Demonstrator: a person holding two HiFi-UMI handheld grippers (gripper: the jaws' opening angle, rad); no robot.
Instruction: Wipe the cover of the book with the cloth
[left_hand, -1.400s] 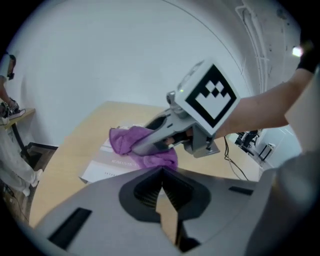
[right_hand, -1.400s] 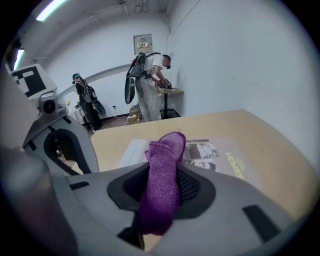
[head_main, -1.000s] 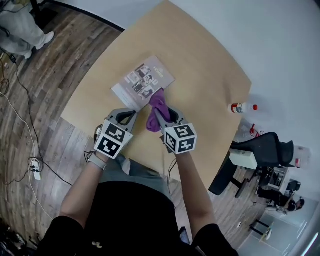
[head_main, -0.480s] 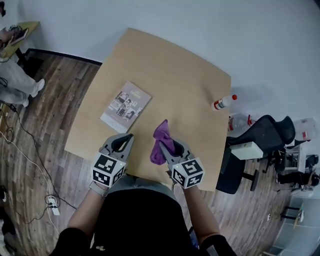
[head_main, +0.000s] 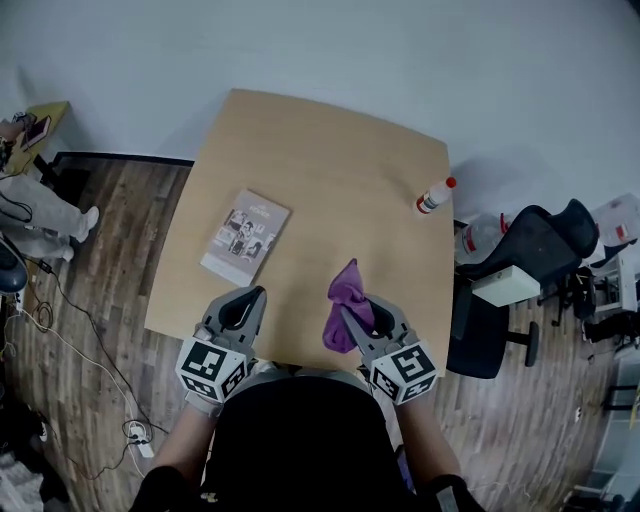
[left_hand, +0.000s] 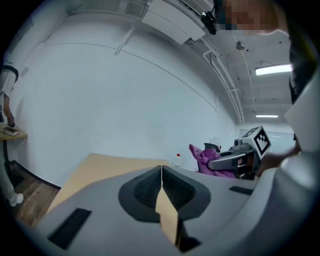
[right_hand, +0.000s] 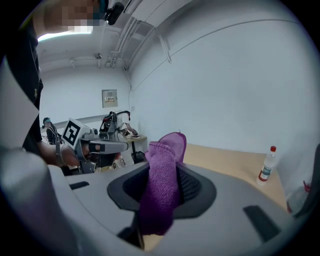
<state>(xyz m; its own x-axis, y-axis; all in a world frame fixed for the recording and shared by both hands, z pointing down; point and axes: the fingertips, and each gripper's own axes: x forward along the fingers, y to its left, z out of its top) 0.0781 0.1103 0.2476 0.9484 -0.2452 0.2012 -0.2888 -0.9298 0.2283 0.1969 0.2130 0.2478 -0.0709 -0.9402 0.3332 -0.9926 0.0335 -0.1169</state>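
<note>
The book (head_main: 245, 237) lies flat on the left part of the wooden table (head_main: 330, 170), cover up, with small photos on it. My right gripper (head_main: 352, 318) is shut on the purple cloth (head_main: 346, 312), held above the table's near edge, well right of the book; the cloth (right_hand: 162, 185) hangs pinched between the jaws. My left gripper (head_main: 246, 306) is shut with nothing in it, raised near the front edge just below the book. Its closed jaws meet in the left gripper view (left_hand: 161, 181).
A white spray bottle with a red cap (head_main: 433, 196) lies at the table's far right edge. A dark office chair (head_main: 520, 262) stands right of the table. A person's legs (head_main: 40, 215) and cables are on the wood floor at left.
Both grippers have pulled back from the book toward the near edge and lifted; the cloth came off the book's corner with the right gripper. The head view has pulled back and shifted.
</note>
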